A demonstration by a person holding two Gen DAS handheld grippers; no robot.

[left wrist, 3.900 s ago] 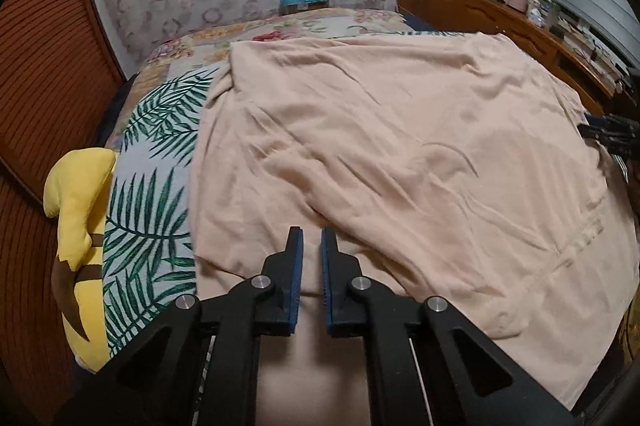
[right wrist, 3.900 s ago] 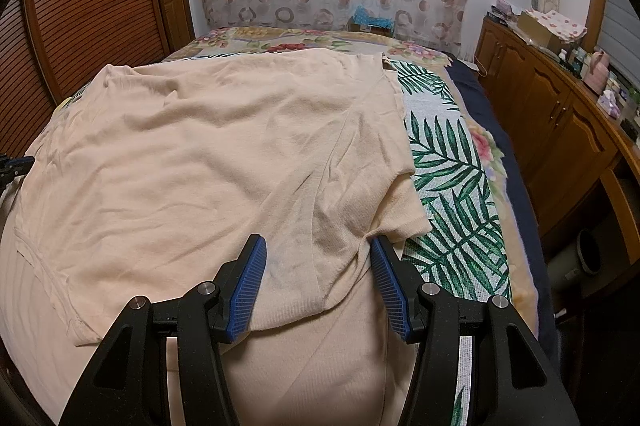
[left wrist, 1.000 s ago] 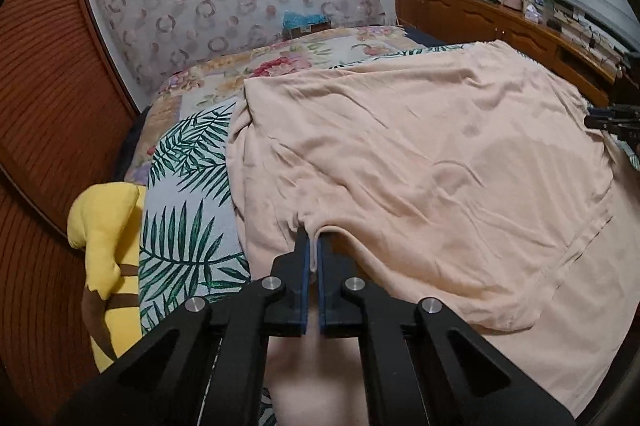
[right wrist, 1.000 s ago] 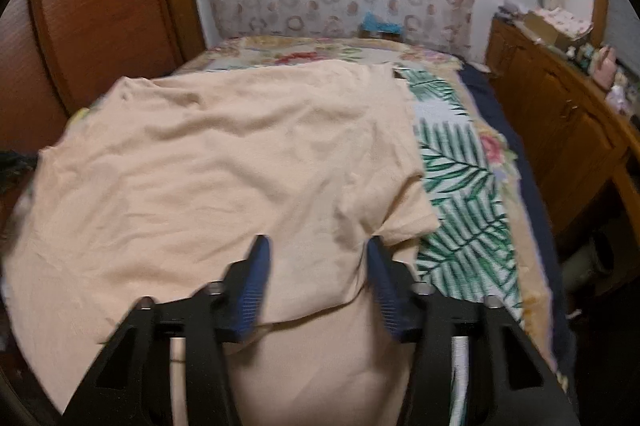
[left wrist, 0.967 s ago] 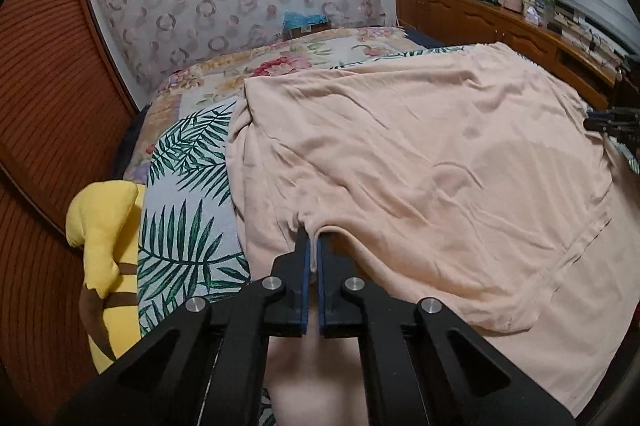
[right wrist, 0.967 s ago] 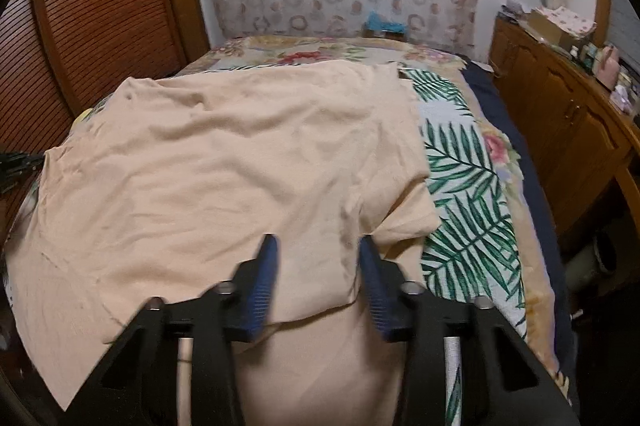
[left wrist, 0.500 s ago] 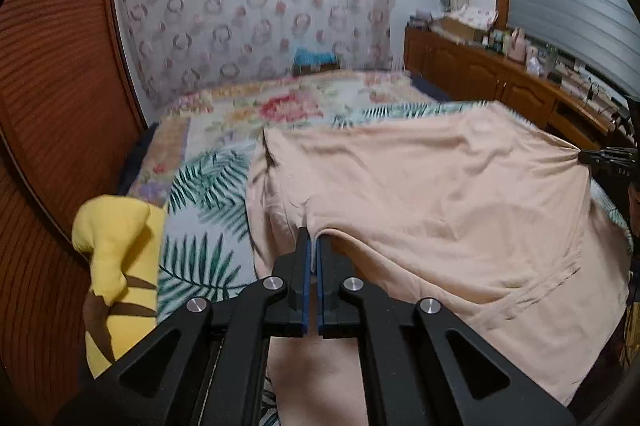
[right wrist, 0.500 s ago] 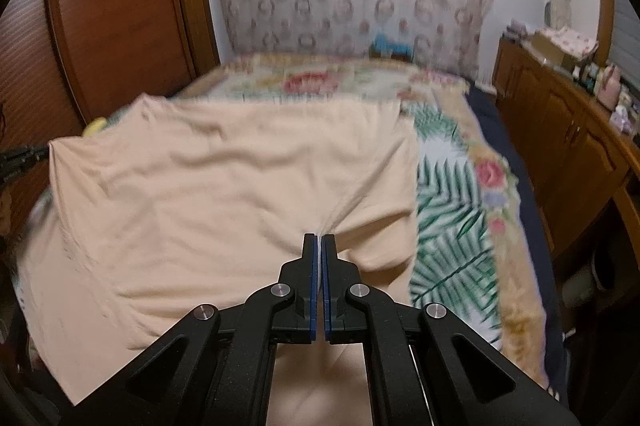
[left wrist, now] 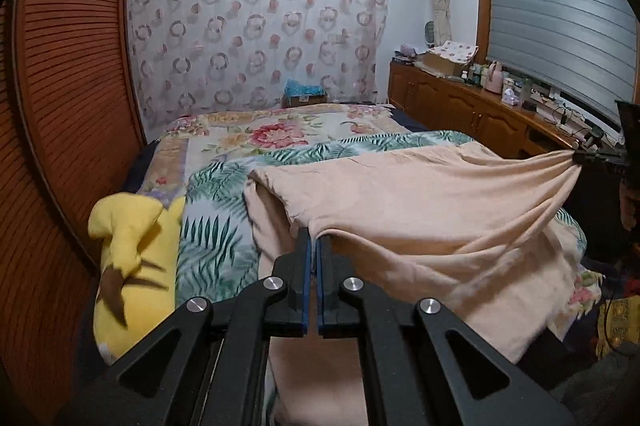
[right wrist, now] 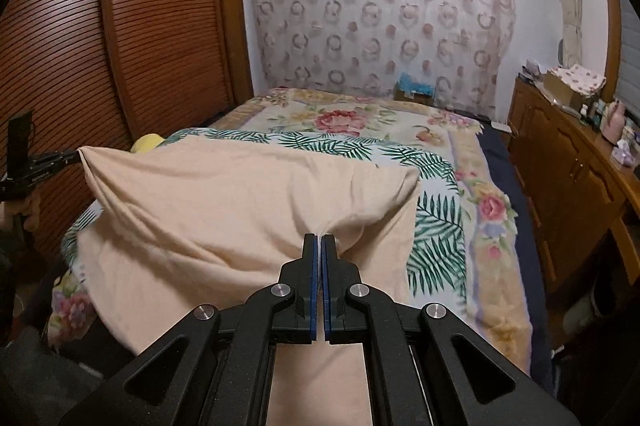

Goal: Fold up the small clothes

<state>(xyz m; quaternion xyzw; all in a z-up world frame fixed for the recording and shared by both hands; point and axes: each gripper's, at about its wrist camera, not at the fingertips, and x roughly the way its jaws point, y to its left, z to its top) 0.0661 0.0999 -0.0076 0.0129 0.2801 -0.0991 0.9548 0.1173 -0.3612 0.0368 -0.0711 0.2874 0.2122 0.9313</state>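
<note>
Item one: a peach-coloured soft knit garment, held up off the near half of the bed and stretched between two holds, its lower part draping over the near edge. The far fold lay on the palm-leaf and floral printed bedspread.

Item two: the left gripper, black with blue-lined fingers, was pinched tight on the garment's left edge, the cloth puckering up out of the narrow slit between the pads. In the right wrist view the same tool showed at far left, clamping a gathered corner.

Item three: the right gripper, of matching build, was likewise clamped on the garment's right edge, folds radiating from the bite. It appeared at the far right of the left wrist view, cloth drawn to a point at its tip.

Item four: a yellow plush toy with brown stripes lay along the bed's left side, beside the slatted wooden wardrobe doors.

Item five: a sheer curtain printed with rings hung at the far wall; a wooden sideboard stood to the right.
</note>
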